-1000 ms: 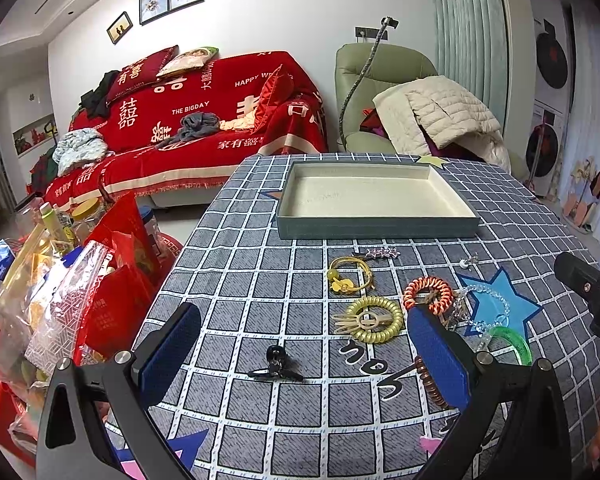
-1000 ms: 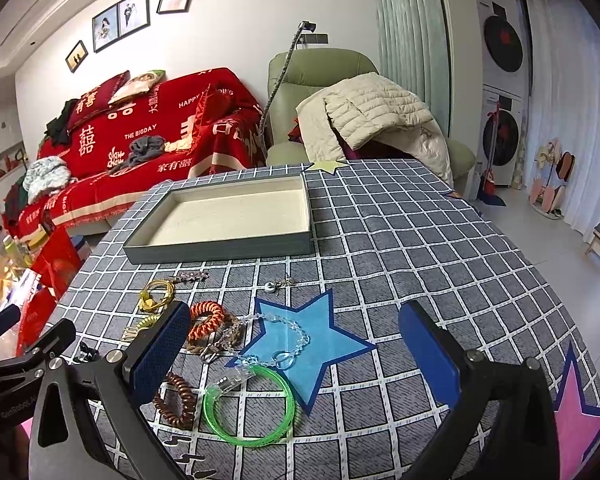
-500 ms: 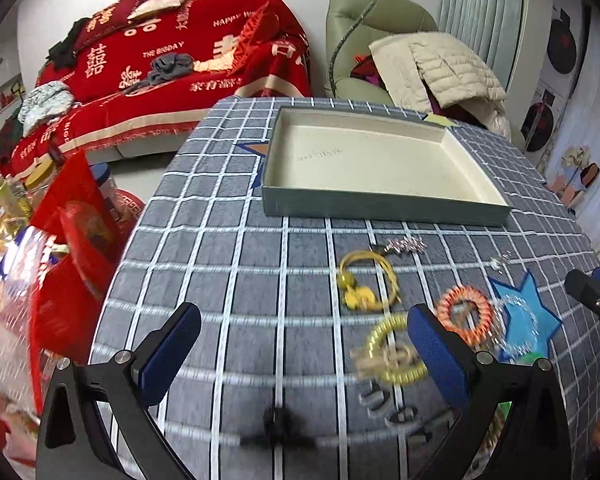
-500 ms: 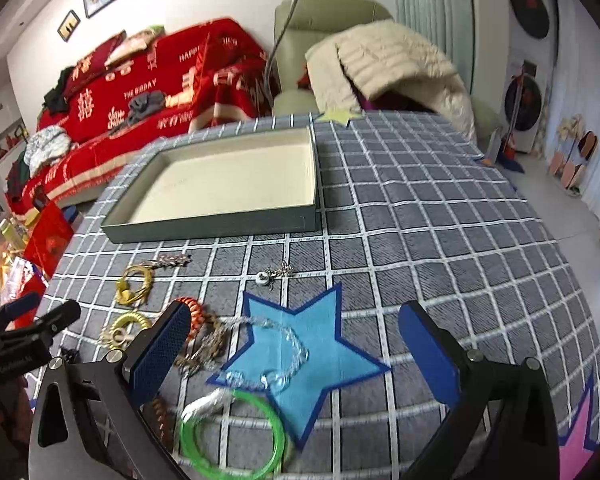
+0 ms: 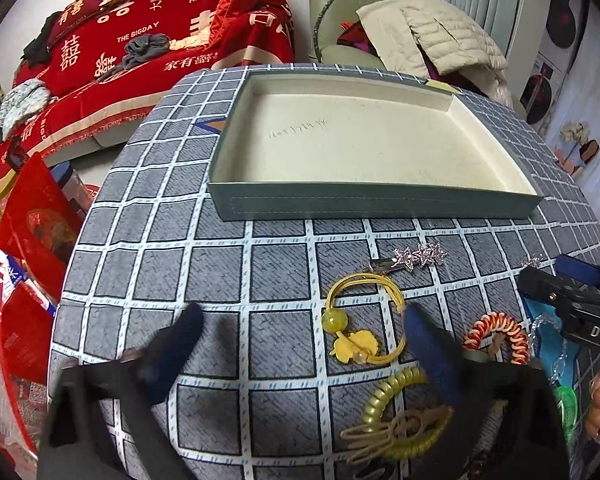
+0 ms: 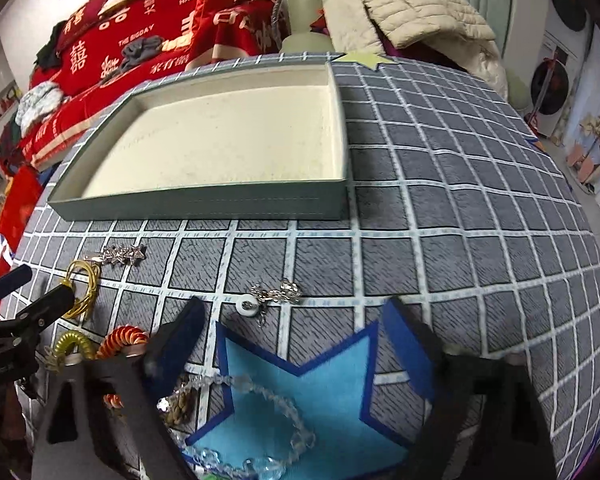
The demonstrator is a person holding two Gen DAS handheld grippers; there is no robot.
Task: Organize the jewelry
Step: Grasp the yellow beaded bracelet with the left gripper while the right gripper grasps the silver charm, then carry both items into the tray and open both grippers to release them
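I hold a two-finger gripper in each hand, both tilted down over a round table covered in a grey cloth with a white grid (image 5: 220,264). My left gripper (image 5: 300,344) has its blue-padded jaws spread wide, pinching nothing; between them on the cloth lies a yellow elastic hair tie with a yellow bead and flower charm (image 5: 360,328), untouched. Just beyond it sits a silver hair clip with three sparkly stars (image 5: 414,257). Beside my right-hand finger are a gold spiral coil hair tie (image 5: 392,404) and a red-and-white spiral coil hair tie (image 5: 498,338).

My right gripper (image 6: 292,344) is also spread apart, though its jaws have just been closing a little, with nothing gripped. They hang above a light blue star printed on the cloth (image 6: 324,396), where a clear crystal bead bracelet (image 6: 268,432) lies. Ahead of the pads rests a small silver chain with a white ring pendant (image 6: 270,298).

A shallow grey-green rectangular tray with a cream lining (image 5: 372,204) stands farther back, holding no jewelry.
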